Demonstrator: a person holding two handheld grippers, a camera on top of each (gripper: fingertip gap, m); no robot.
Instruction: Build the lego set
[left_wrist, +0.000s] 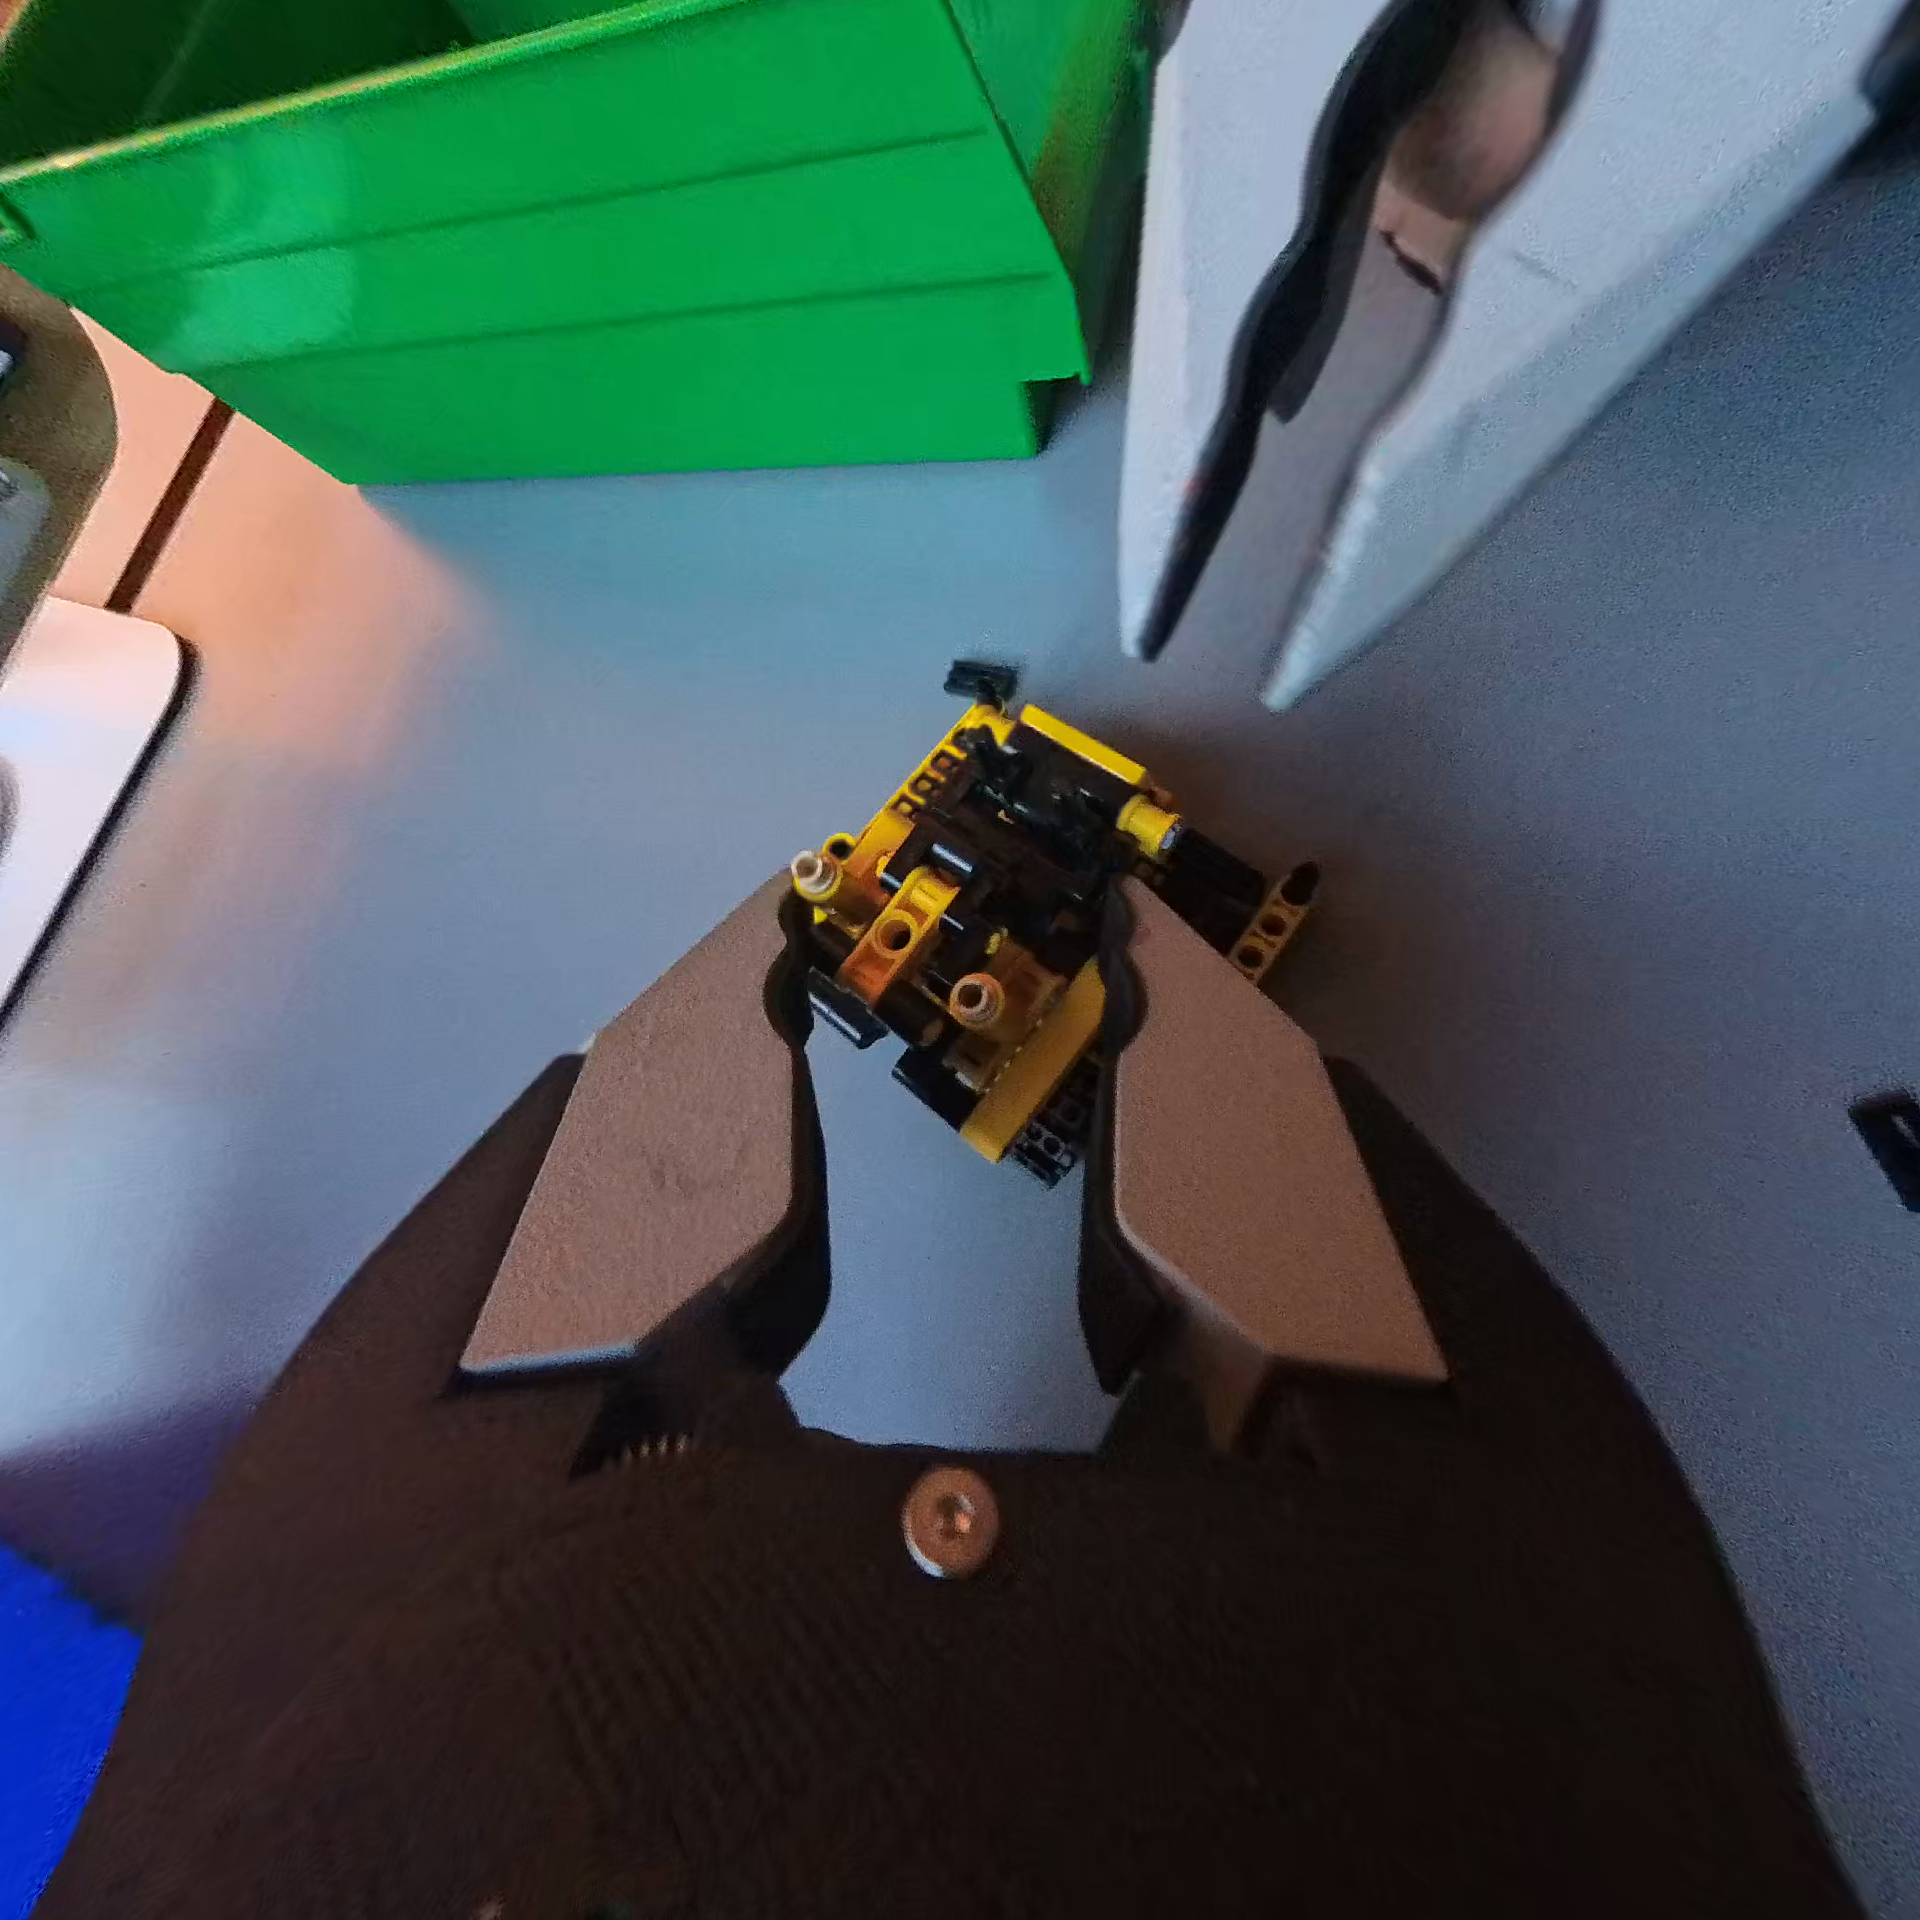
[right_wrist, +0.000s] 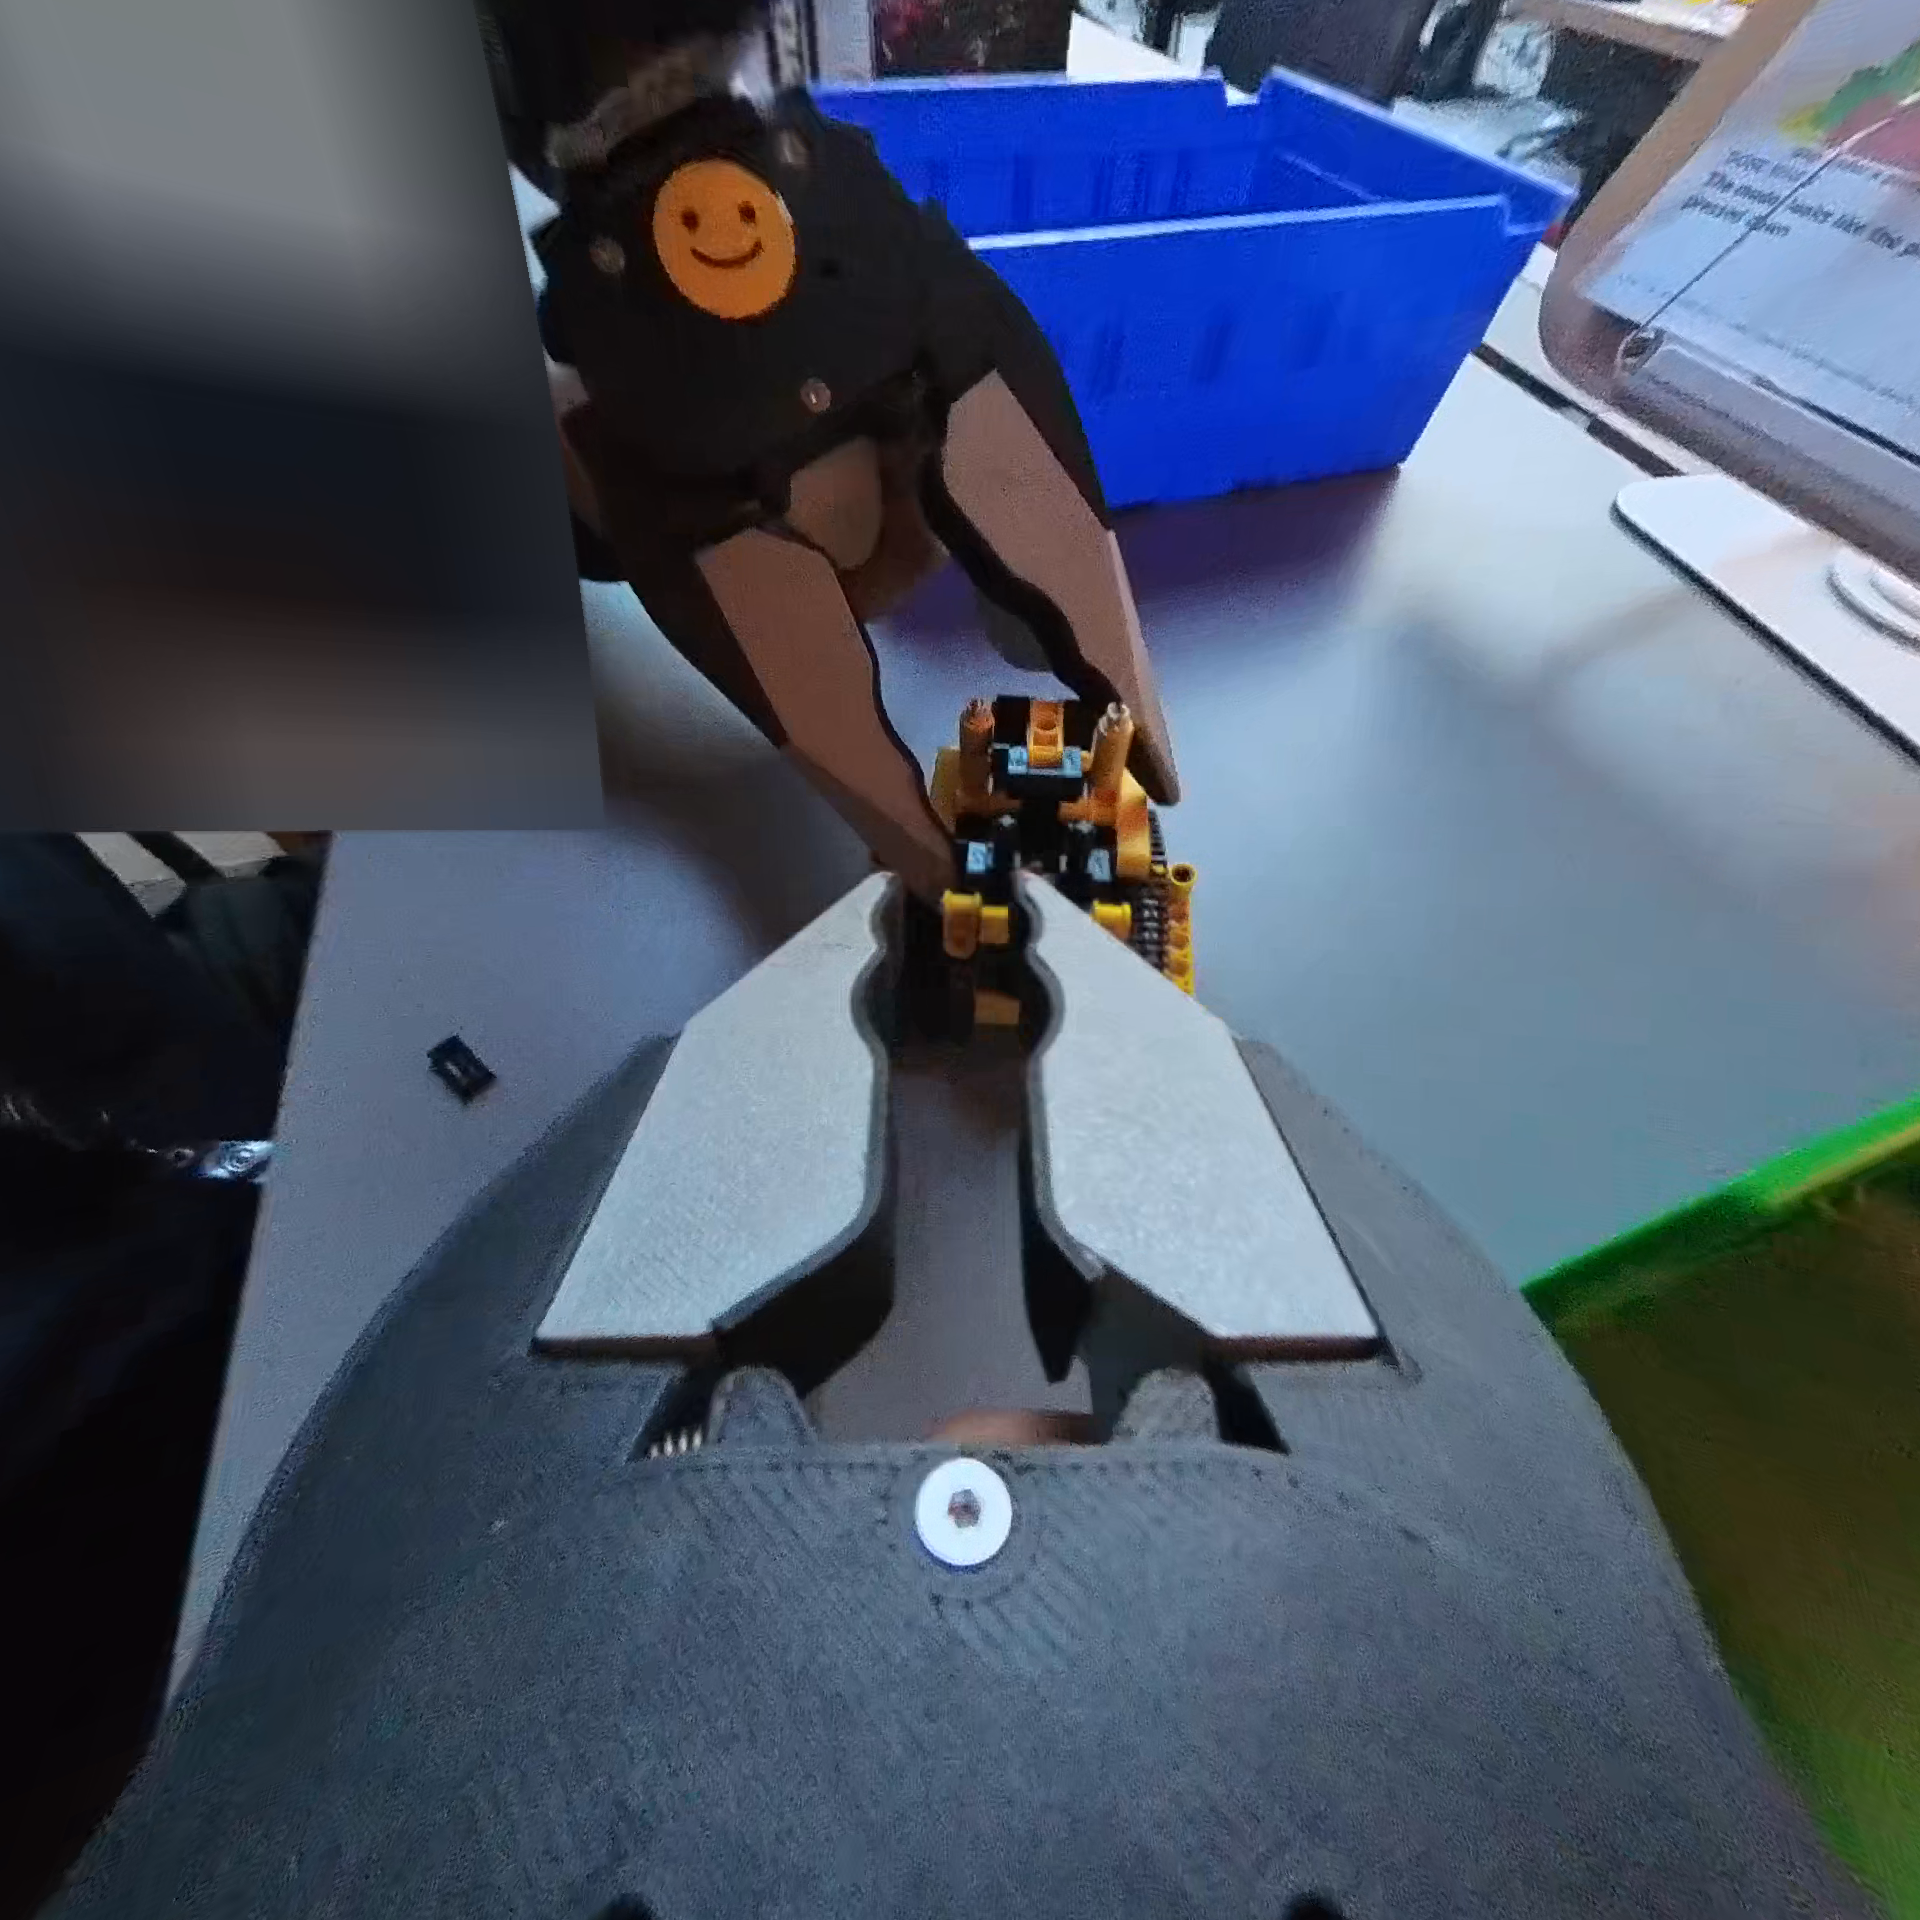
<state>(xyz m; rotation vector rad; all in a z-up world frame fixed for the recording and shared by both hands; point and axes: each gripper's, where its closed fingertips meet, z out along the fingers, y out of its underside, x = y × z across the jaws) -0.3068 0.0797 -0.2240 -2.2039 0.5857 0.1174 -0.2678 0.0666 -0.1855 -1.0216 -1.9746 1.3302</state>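
A yellow and black lego model (left_wrist: 997, 935) stands on the grey table (left_wrist: 520, 831). My left gripper (left_wrist: 961, 899), with brown fingers, is shut on the model's sides; the right wrist view shows the model (right_wrist: 1049, 831) too, with the left gripper (right_wrist: 1044, 816) around it. My right gripper (right_wrist: 961, 883), with grey fingers, hovers just above the model's near end, jaws narrowly apart and empty; it also shows in the left wrist view (left_wrist: 1210, 675). A small black piece (left_wrist: 982, 677) sits at the model's far end; I cannot tell if it is attached.
A green bin (left_wrist: 623, 260) stands behind the model, seen also in the right wrist view (right_wrist: 1766, 1455). A blue bin (right_wrist: 1247, 291) stands opposite. A monitor on a white base (right_wrist: 1766, 561) is beside it. A loose black piece (right_wrist: 460, 1065) lies near the table edge. The gap from one gripper's tips to the other's is roughly 6 centimeters. About 7 centimeters separates my left fingertips from the small black piece (left_wrist: 982, 677).
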